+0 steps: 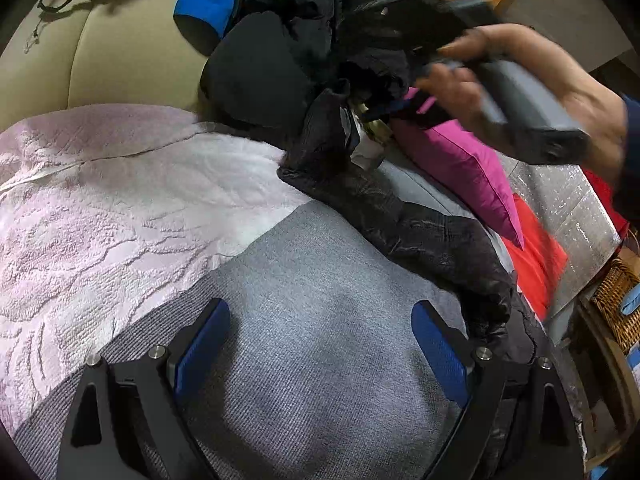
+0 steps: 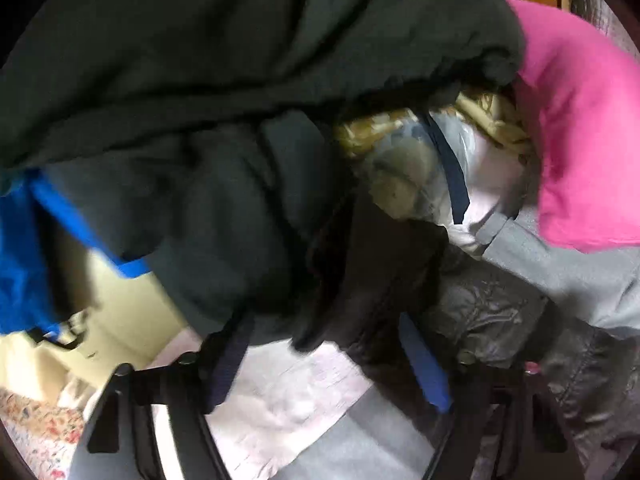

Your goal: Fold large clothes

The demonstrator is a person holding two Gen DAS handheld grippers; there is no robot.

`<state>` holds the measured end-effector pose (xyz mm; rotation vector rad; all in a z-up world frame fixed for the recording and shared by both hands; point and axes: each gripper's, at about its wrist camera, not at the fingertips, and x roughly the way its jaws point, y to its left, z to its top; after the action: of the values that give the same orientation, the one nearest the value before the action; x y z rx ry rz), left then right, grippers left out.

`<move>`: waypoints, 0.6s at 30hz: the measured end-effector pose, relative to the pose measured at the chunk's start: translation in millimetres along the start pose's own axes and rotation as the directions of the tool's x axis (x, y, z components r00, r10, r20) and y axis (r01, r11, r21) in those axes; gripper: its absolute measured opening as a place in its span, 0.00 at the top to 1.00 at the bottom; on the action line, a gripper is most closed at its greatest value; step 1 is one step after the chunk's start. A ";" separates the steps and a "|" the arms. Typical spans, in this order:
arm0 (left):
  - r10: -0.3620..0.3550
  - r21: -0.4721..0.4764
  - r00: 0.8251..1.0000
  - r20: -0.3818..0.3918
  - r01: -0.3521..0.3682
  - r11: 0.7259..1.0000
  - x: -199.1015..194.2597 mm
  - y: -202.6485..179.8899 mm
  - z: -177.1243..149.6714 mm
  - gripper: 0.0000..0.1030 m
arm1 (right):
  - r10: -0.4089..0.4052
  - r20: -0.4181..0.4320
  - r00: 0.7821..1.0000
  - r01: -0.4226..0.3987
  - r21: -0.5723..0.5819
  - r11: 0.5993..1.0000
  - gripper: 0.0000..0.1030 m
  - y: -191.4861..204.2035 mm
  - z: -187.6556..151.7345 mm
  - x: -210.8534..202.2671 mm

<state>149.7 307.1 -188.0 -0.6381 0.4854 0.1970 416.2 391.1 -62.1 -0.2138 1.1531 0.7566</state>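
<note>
My left gripper point(image 1: 320, 356) gapes empty over the grey knit cloth point(image 1: 320, 280); right gripper point(image 2: 332, 360), fingers apart, above the crinkled black jacket point(image 2: 492, 312) beside that cloth.

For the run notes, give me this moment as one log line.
left gripper: open, empty, over grey cloth | right gripper: open at black jacket, no grip seen | pink garment: beside pile

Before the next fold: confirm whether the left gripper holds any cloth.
No: the left gripper stands open over the grey fabric, nothing pinched between its blue pads.
</note>
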 end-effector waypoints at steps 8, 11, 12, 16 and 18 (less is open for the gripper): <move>-0.001 0.005 1.000 0.011 0.001 1.000 -1.6 -0.4 -3.5 0.11 | -0.038 0.004 0.999 0.038 -0.012 0.999 0.88 -7.8 -19.3 20.3; 0.005 0.006 1.000 0.009 -0.005 1.000 -1.2 -0.4 -3.0 0.11 | -0.018 0.062 0.998 0.020 -0.028 0.999 0.88 -20.5 -31.2 -20.4; 0.007 0.007 1.000 0.007 -0.007 1.000 -1.0 -0.5 -2.6 0.11 | -0.019 0.083 0.996 0.021 -0.027 0.999 0.88 -27.2 -35.5 -38.1; 0.022 0.011 1.000 -0.010 -0.022 1.000 1.5 -3.5 -0.5 0.11 | -0.026 0.171 0.985 0.023 0.019 1.000 0.88 -63.9 -56.4 -123.3; 0.031 0.012 0.999 -0.023 -0.030 0.999 3.4 -4.8 1.3 0.11 | -0.039 0.213 0.976 0.031 0.041 0.999 0.88 -80.4 -68.6 -163.8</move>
<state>154.7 304.2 -186.3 -0.6222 0.5188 0.2157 384.6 225.7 36.2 -0.1176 0.9561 0.7080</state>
